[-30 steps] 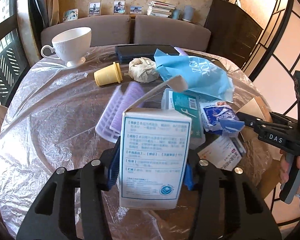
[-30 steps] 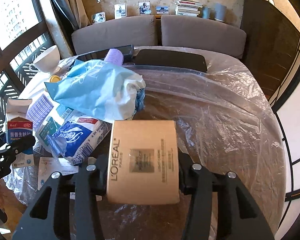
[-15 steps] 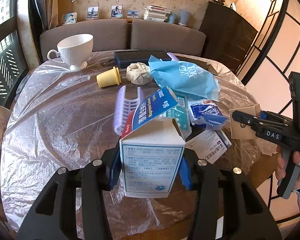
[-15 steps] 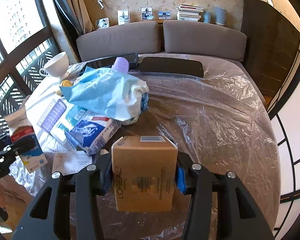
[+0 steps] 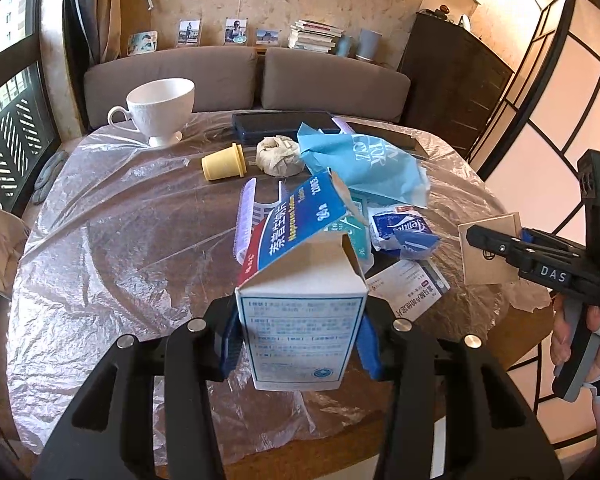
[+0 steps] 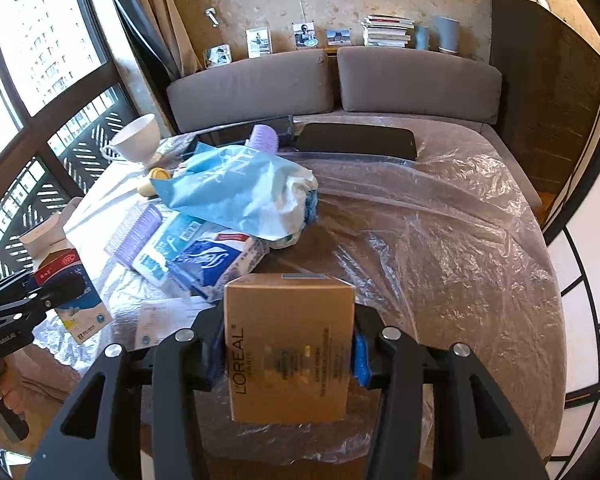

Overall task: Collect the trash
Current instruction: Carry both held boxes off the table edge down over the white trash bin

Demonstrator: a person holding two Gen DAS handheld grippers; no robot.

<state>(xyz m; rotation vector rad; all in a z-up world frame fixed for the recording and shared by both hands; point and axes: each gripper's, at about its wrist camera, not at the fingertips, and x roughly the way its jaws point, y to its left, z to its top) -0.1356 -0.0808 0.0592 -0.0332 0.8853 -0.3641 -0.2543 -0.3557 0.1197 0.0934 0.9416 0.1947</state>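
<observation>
The left hand-held gripper (image 5: 300, 340) clamps a white-and-blue cardboard medicine box (image 5: 300, 320) (flap open); the right hand-held gripper (image 6: 286, 356) clamps a tan cardboard carton (image 6: 288, 344), both above the worktop (image 5: 120, 260).

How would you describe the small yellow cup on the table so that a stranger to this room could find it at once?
Start at the round table under its crinkled clear plastic sheet, and find the white teacup at its far side. Just nearer the camera lies the small yellow cup, beside a crumpled paper wad. It alone is plain yellow and lies tipped on its side.
</observation>
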